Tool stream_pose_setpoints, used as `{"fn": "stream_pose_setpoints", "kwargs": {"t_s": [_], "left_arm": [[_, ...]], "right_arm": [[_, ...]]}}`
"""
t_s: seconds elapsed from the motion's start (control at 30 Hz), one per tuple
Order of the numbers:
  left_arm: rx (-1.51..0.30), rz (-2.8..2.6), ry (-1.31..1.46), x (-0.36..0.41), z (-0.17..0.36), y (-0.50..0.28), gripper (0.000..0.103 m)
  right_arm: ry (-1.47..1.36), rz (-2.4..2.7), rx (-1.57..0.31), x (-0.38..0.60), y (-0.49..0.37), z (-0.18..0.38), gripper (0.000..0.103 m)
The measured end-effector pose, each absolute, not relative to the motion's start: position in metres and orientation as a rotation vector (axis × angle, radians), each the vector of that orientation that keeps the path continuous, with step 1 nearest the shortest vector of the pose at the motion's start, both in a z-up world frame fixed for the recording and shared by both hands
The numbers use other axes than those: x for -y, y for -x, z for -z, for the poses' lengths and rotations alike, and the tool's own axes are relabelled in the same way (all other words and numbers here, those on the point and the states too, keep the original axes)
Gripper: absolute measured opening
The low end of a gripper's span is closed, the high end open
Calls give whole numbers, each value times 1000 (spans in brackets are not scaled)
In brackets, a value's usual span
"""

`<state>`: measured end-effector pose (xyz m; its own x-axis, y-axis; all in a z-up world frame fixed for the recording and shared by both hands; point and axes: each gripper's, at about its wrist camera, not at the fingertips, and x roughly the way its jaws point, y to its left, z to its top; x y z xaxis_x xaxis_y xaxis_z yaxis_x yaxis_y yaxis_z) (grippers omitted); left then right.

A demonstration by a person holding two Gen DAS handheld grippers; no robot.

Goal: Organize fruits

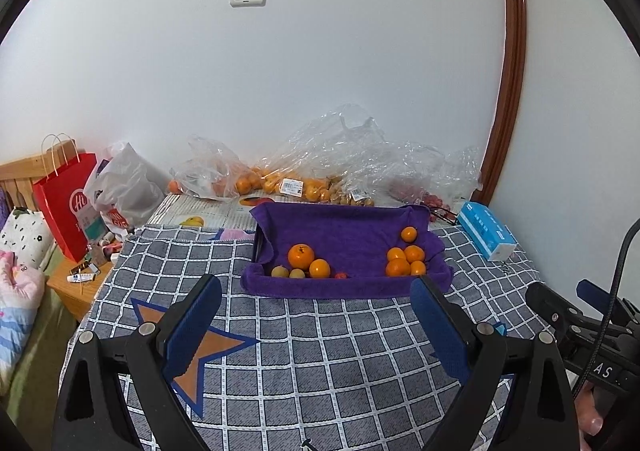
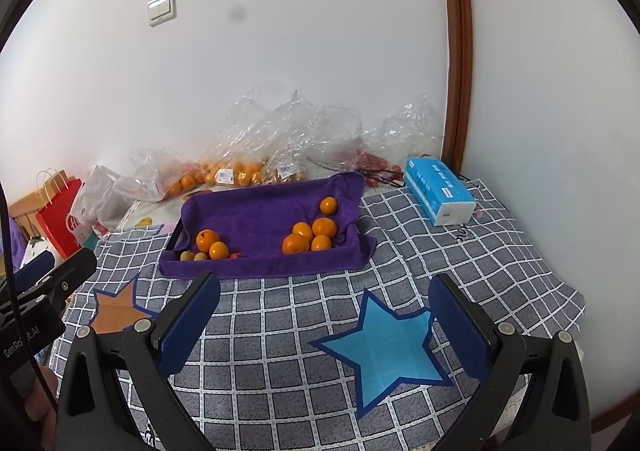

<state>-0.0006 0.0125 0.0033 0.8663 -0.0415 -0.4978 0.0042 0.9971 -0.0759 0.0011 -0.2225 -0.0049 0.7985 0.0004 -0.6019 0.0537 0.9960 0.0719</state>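
Observation:
A tray lined with a purple towel [image 1: 340, 223] [image 2: 256, 211] sits on the checked cloth. At its left are a large orange [image 1: 301, 256] [image 2: 207, 240], a smaller orange [image 1: 319, 268], two yellowish fruits [image 1: 280, 272] and a small red fruit [image 1: 340, 275]. At its right is a cluster of small oranges [image 1: 404, 259] [image 2: 310, 236]. My left gripper [image 1: 316, 327] is open and empty, short of the tray's front edge. My right gripper [image 2: 324, 323] is open and empty, above a blue star [image 2: 384, 347] on the cloth.
Clear plastic bags with oranges [image 1: 280, 183] [image 2: 224, 173] and red fruits [image 2: 372, 163] lie along the wall behind the tray. A blue tissue pack [image 1: 486, 229] [image 2: 438, 195] lies at the right. A red paper bag [image 1: 66, 203] stands at the left. The cloth bears an orange star [image 1: 196, 355].

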Motion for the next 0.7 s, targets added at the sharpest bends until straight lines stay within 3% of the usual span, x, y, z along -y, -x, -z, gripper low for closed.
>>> {"fn": "stream_pose_setpoints", "kwargs": {"t_s": [0.7], "left_arm": [[-522,9,66,-12,-1,1,95]], "right_arm": [[-97,13,-640,227,1,4,102]]}}
